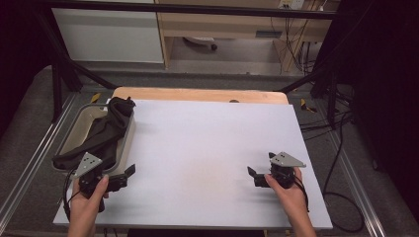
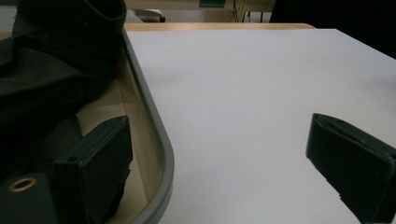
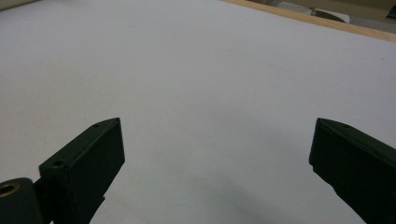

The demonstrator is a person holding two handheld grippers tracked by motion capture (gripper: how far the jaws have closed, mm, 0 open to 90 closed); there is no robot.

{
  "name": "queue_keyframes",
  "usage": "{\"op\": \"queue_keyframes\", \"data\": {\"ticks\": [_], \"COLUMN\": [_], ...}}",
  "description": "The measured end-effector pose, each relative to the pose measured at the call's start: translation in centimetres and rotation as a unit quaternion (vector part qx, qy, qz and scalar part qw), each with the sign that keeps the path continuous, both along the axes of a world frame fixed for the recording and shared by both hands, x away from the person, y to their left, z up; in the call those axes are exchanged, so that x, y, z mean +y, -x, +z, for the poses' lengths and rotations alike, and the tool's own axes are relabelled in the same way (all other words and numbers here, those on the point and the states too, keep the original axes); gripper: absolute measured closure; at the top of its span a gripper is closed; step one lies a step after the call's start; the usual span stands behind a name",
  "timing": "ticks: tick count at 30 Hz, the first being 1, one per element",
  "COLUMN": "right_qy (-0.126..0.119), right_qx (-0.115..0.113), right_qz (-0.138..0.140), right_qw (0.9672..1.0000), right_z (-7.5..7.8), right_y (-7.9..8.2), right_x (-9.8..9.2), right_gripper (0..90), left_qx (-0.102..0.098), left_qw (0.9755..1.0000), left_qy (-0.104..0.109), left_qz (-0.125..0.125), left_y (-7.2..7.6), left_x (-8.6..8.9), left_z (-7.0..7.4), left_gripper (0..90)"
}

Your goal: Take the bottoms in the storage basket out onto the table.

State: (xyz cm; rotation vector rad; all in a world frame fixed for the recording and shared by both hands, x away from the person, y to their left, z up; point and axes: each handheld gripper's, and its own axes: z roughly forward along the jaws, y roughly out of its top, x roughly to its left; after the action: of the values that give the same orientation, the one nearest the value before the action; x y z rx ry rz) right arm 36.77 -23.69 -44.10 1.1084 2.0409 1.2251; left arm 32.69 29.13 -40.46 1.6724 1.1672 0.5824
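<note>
Dark cloth lies heaped in the tray. The left gripper, jaws spread, sits at its near corner, likely readying a grab; the right gripper, also spread, waits well right of it.

The right gripper holds its two black jaws wide apart, low over the bare white table surface, whose wooden edge runs along the far right.

Two hands hold the left gripper and right gripper low, jaws spread wide
</note>
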Motion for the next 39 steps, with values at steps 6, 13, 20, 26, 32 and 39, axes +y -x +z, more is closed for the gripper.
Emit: {"op": "queue_keyframes", "data": {"ticks": [6, 13, 20, 26, 32, 39], "right_qy": [0.008, 0.012, 0.014, 0.014, 0.021, 0.029], "right_qx": [0.002, 0.011, 0.013, 0.01, 0.01, 0.005], "right_qz": [-0.001, 0.005, 0.003, -0.001, 0.005, 0.015], "right_qw": [1.0, 0.9999, 0.9998, 0.9998, 0.9997, 0.9995], "right_z": [0.0, 0.0, 0.3, 0.5, 0.6, 0.7], "right_y": [-0.3, -0.3, -0.2, 0.0, 0.1, 0.3], "right_x": [0.0, 0.5, 0.4, 0.3, 0.6, 0.8], "right_gripper": [3.9, 3.6, 3.4, 3.4, 3.4, 3.5], "left_qx": [0.004, -0.006, -0.012, -0.017, -0.019, -0.034], "left_qw": [1.0, 0.9999, 0.9998, 0.9997, 0.9996, 0.9991], "left_qy": [0.004, 0.014, 0.009, 0.016, 0.02, 0.027], "left_qz": [-0.003, -0.003, -0.008, -0.006, -0.008, -0.004], "left_y": [-0.1, 0.0, 0.1, 0.2, 0.3, 0.3], "left_x": [0.1, 0.3, 0.2, 0.3, -0.1, 0.0], "left_z": [0.0, 0.2, 0.5, 0.8, 1.0, 1.5], "left_gripper": [6.7, 6.8, 6.5, 5.9, 4.2, 5.0]}}
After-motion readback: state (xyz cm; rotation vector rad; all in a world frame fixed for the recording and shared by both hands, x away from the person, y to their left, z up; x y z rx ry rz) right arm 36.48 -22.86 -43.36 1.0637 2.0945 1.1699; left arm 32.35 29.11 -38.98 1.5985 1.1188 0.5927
